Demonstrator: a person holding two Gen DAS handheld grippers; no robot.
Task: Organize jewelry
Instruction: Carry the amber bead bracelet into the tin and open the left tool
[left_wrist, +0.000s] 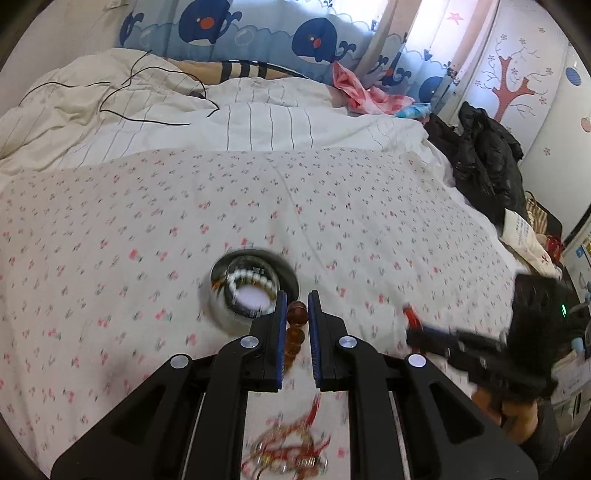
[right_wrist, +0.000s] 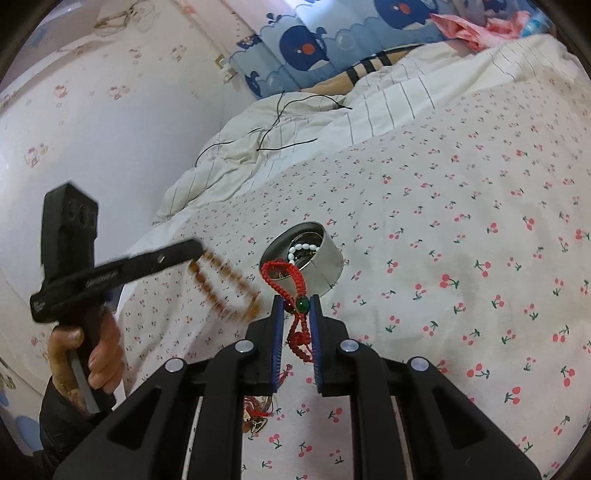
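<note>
Cherry-print bedsheet (right_wrist: 461, 221) covers most of the bed, and there's loads of open flat fabric out toward 12 and 2 o'clock from the round metal tin (right_wrist: 325, 258). Toward 10 and 11 o'clock a rumpled striped duvet (left_wrist: 147, 110) piles up with a thin black cable (left_wrist: 147, 92) looping across it. Whale-print curtain (left_wrist: 258, 29) behind that.

Left gripper (left_wrist: 297, 306) is clamped on an amber bead bracelet (left_wrist: 295, 325); in the right wrist view its loop (right_wrist: 221, 284) dangles off the tips, blurred, just to the 9 o'clock side of the tin. Right gripper (right_wrist: 297, 302) is pinching a red braided cord bracelet (right_wrist: 280, 273) with a green bead at the pinch point, and its loop stands right in front of the tin's rim, overlapping it in the view.

Inside the tin there's a white bead bracelet (right_wrist: 303, 249); anything under it is too dark to make out. More jewelry lies in a pile (left_wrist: 288, 450) on the sheet at 6 o'clock below the left gripper: red cord and something shiny, but it's smeared and partly cut off. Dark clothes (left_wrist: 484, 155) heap at the bed's edge at 2 o'clock in the left view.
</note>
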